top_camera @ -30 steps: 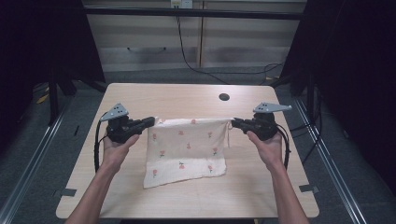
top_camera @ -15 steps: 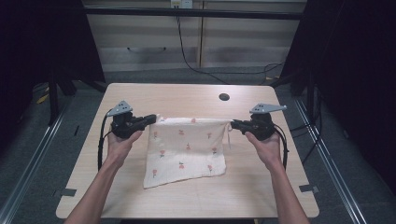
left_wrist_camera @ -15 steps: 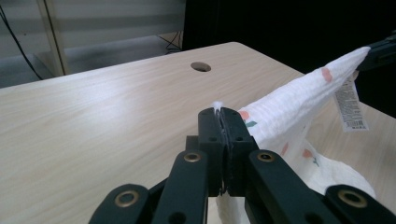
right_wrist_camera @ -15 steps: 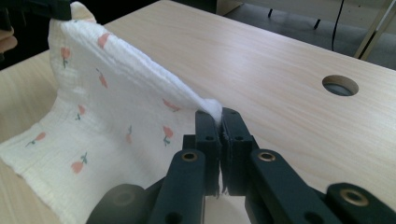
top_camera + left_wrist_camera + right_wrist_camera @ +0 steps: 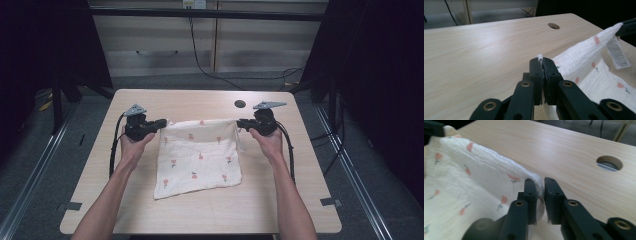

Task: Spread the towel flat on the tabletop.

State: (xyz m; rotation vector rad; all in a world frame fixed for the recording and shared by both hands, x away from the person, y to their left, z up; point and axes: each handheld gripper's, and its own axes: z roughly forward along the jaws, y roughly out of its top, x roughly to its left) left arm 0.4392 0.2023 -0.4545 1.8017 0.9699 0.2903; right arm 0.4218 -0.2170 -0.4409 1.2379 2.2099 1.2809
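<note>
A white cloth point(image 5: 198, 157) printed with small red flowers hangs between my two grippers by its far corners, while its near part lies on the wooden table point(image 5: 280, 200). My left gripper point(image 5: 162, 123) is shut on the far-left corner point(image 5: 540, 56), a tuft of fabric poking out above the jaws. My right gripper point(image 5: 240, 123) is shut on the far-right corner point(image 5: 537, 181). The far edge is stretched fairly taut between them. The cloth point(image 5: 584, 56) carries a printed care label point(image 5: 618, 53) near the right gripper point(image 5: 628, 26). The cloth point(image 5: 474, 170) runs across to the left gripper point(image 5: 432, 128).
A round cable hole point(image 5: 240, 104) sits in the table just beyond the cloth, also visible as the hole point(image 5: 553, 25) and the hole point(image 5: 609, 163). Bare tabletop surrounds the cloth. Cables trail from both grippers along the forearms. Cabinets stand behind the table.
Both grippers have moved slightly up and away from the person, keeping hold of the cloth's far corners. The near part stays on the table.
</note>
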